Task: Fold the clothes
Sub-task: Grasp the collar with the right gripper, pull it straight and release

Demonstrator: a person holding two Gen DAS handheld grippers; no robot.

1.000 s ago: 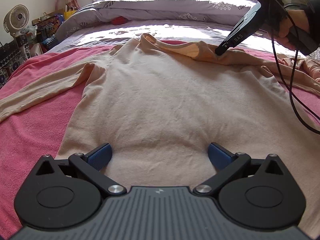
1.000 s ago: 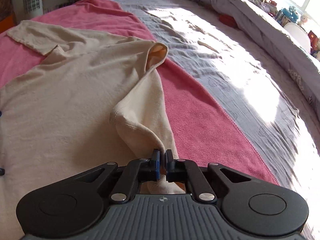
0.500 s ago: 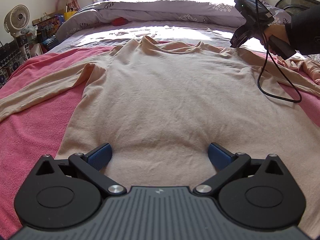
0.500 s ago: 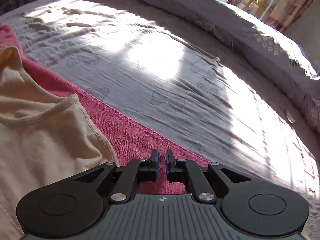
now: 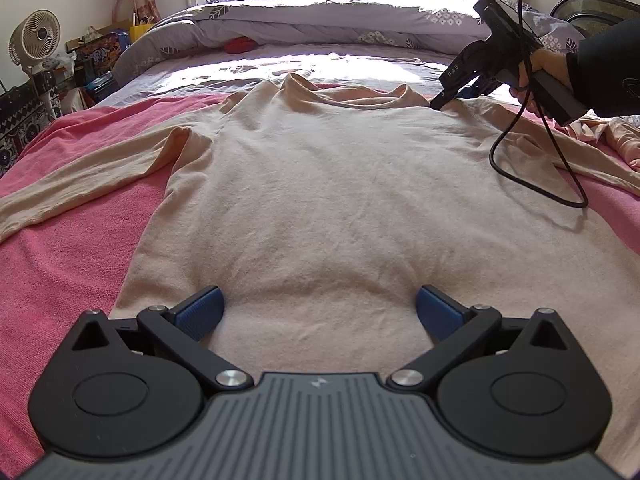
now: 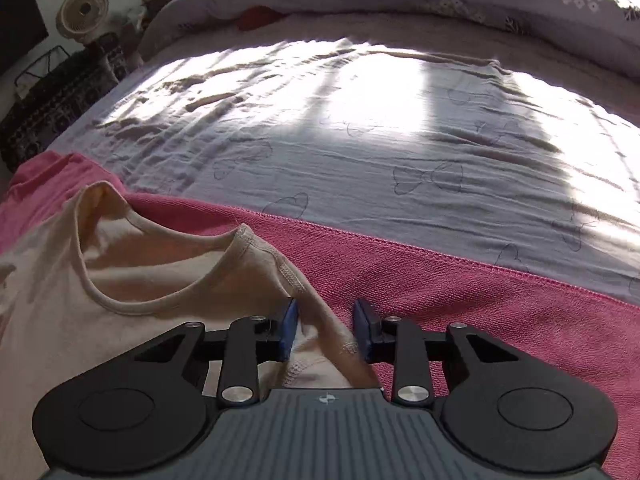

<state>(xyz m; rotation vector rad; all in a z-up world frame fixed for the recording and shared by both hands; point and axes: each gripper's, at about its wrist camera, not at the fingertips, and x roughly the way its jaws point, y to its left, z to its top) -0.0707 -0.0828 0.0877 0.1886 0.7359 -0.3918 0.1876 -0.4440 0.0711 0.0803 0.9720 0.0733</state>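
A beige long-sleeved shirt (image 5: 320, 184) lies flat, collar away from me, on a pink towel (image 5: 72, 248) spread over the bed. My left gripper (image 5: 320, 308) stands wide open low over the shirt's hem end, with cloth under it and nothing pinched. At the shoulder just right of the collar (image 5: 352, 98), a person's hand (image 5: 548, 68) holds my right gripper (image 5: 438, 104) tip-down on the cloth. In the right wrist view the right gripper (image 6: 325, 320) has its jaws opening. The shoulder seam of the shirt (image 6: 120, 304) runs loose between them.
The left sleeve (image 5: 80, 184) stretches out to the left; the right sleeve (image 5: 600, 148) is bunched at the right edge. A black cable (image 5: 532, 184) loops down onto the shirt. Behind are a grey sheet (image 6: 400, 120), a rolled quilt (image 5: 320, 20) and a fan (image 5: 34, 38).
The right gripper, shut on the shirt's shoulder, carried it to the right until the shirt lay flat, then its jaws parted. The left gripper has stayed where it was.
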